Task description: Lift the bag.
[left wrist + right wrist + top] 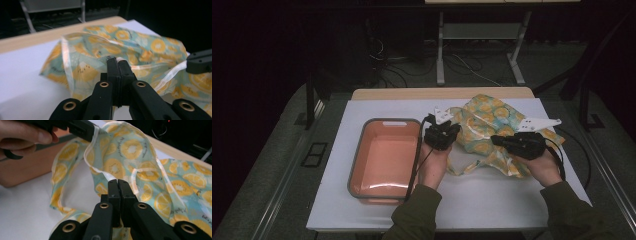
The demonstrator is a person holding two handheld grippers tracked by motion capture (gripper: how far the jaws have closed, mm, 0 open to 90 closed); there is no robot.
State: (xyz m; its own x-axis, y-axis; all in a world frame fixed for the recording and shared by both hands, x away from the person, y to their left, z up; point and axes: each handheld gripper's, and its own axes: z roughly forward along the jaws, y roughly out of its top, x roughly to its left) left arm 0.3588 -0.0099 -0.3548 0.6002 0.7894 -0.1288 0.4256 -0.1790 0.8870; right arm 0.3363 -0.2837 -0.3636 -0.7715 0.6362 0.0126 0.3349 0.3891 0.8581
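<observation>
While both tongs, left and right, stand clamped on its rim beside the orange tub, the fruit-print bag appears light, limp, slippery; hems grip best.

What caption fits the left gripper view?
Left gripper shut on the pale hem of the fruit-print cloth, lifted off the white table.

Tiny dark print scattered across fruit-patterned bag, beside the citrus slices, seen in right gripper view; too small and blurred to read. No other text, label, brand, number or sign legible anywhere.
</observation>
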